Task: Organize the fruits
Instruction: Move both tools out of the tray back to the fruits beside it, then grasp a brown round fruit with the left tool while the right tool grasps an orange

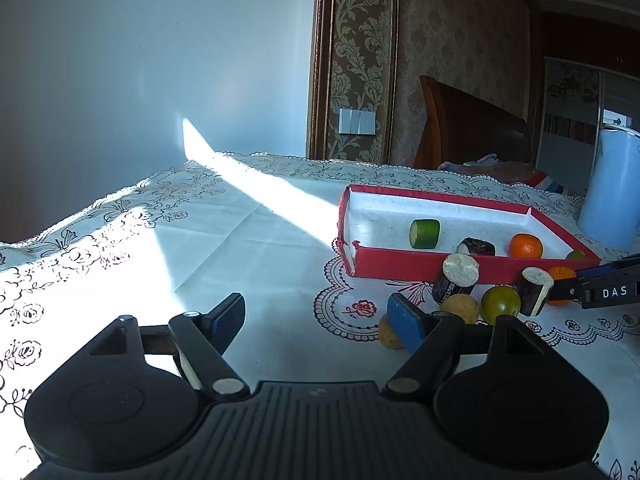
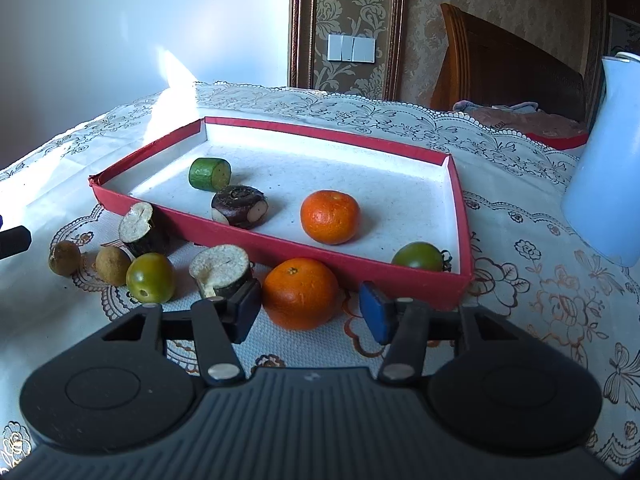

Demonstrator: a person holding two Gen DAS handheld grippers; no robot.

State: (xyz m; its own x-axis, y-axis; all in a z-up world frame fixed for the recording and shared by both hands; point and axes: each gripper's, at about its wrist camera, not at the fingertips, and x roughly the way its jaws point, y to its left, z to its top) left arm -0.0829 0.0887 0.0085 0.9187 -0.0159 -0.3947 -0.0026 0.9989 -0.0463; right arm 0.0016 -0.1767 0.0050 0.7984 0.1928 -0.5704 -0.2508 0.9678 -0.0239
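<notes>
A red tray [image 2: 224, 232] with a white floor holds a green cut piece [image 2: 210, 174], a dark cut piece [image 2: 240, 206], an orange [image 2: 330, 216] and a green tomato [image 2: 418, 255]. In front of it lie an orange [image 2: 300, 292], two dark cut pieces [image 2: 222, 270] [image 2: 140, 228], a green tomato [image 2: 150, 278] and two brown round fruits [image 2: 112, 265] [image 2: 64, 257]. My right gripper [image 2: 310, 312] is open around the front orange, apart from it. My left gripper [image 1: 320, 324] is open and empty, left of the fruit pile [image 1: 460, 308]. The tray [image 1: 400, 266] stands beyond.
A light blue jug [image 2: 604, 168] stands right of the tray on the lace tablecloth [image 2: 540, 280]. The right gripper's tip [image 1: 600, 290] reaches into the left wrist view. A wooden headboard [image 2: 512, 64] and wall lie behind. A bright sunlit strip crosses the table's left side [image 1: 260, 188].
</notes>
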